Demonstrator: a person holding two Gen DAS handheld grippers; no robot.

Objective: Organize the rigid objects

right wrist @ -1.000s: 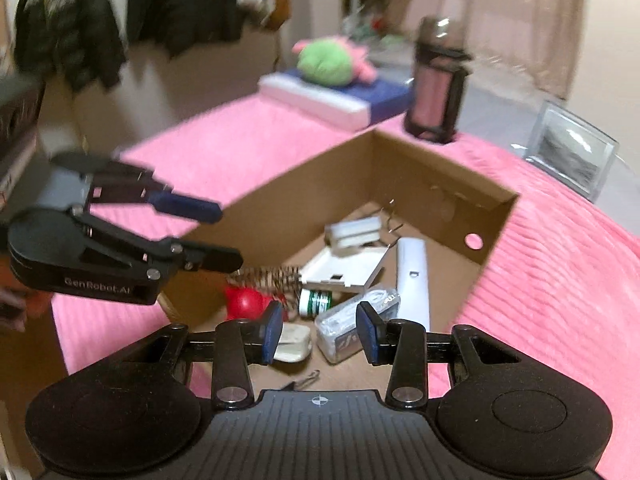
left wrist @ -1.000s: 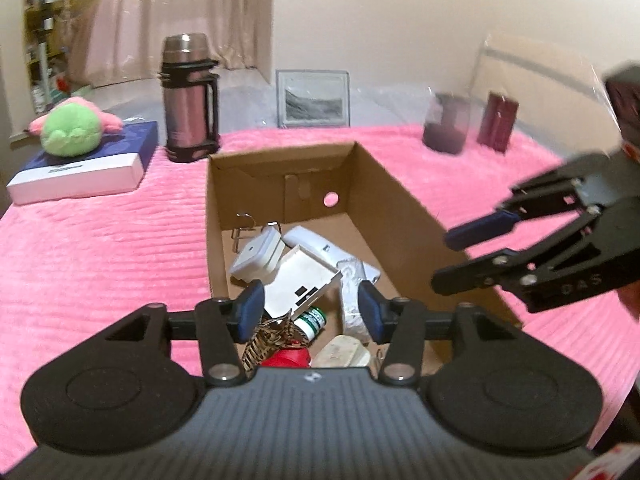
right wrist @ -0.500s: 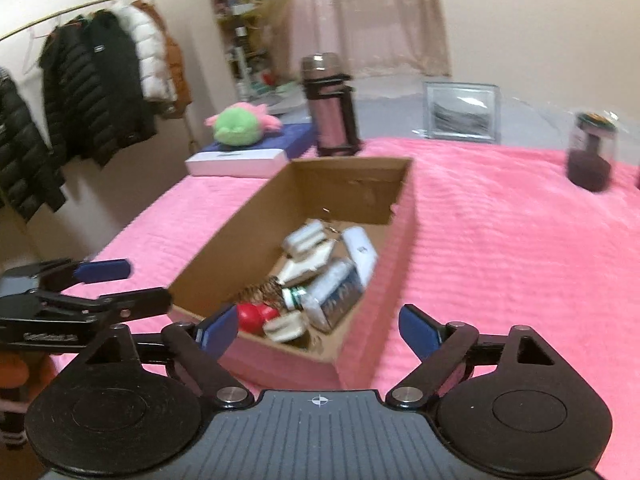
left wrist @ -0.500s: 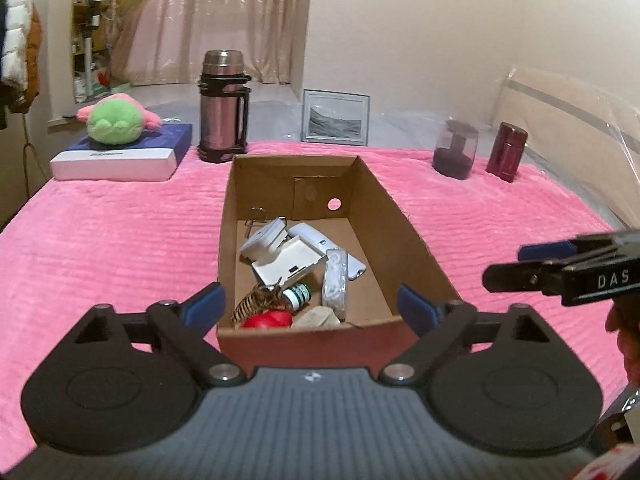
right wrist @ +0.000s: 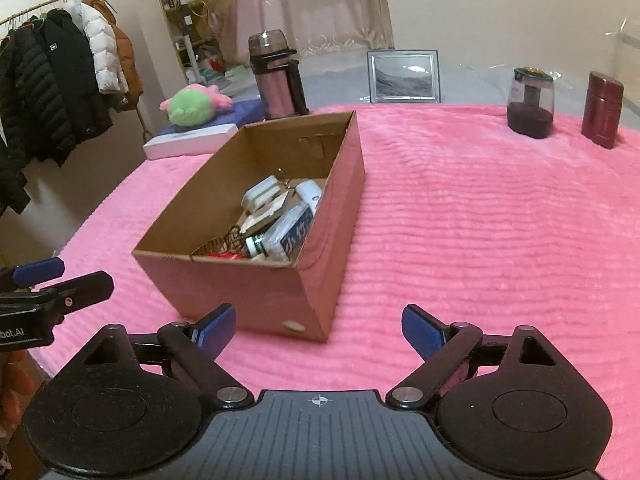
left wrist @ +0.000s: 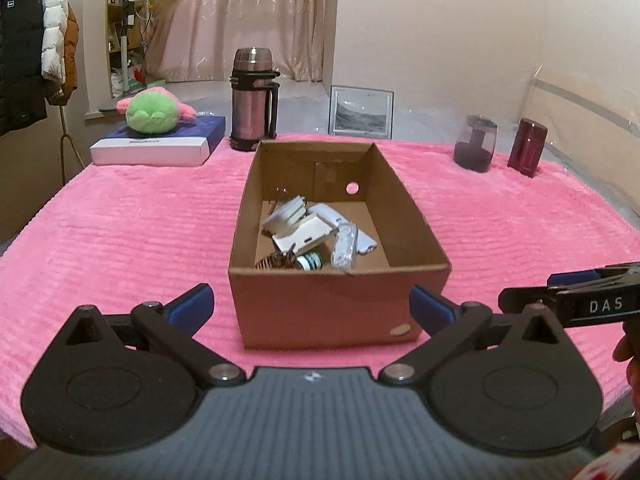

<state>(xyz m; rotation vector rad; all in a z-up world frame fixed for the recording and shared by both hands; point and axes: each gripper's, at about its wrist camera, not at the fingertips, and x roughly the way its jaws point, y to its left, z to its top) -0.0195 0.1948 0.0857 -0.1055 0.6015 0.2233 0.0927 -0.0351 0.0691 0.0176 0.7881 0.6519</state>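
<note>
An open cardboard box (left wrist: 336, 312) stands on the pink cover, also in the right wrist view (right wrist: 248, 292). Inside lie several small items: a white adapter (left wrist: 286, 218), a white flat case (left wrist: 304, 236), a clear packet (left wrist: 345, 249), a green-capped bottle (left wrist: 311, 261) and a wire coil (left wrist: 274, 261). My left gripper (left wrist: 311, 307) is open and empty, just in front of the box's near wall. My right gripper (right wrist: 318, 328) is open and empty, near the box's front right corner. Each gripper shows at the edge of the other's view.
At the back of the pink cover (left wrist: 120, 232) are a steel thermos (left wrist: 253, 94), a green plush (left wrist: 154, 110) on a flat boxed set (left wrist: 156, 146), a framed picture (left wrist: 362, 111), a dark glass jar (left wrist: 475, 143) and a maroon canister (left wrist: 527, 147). Coats hang at the left (right wrist: 52, 88).
Both grippers have pulled back and up out of the box and opened wide. The box now stands farther off in both views.
</note>
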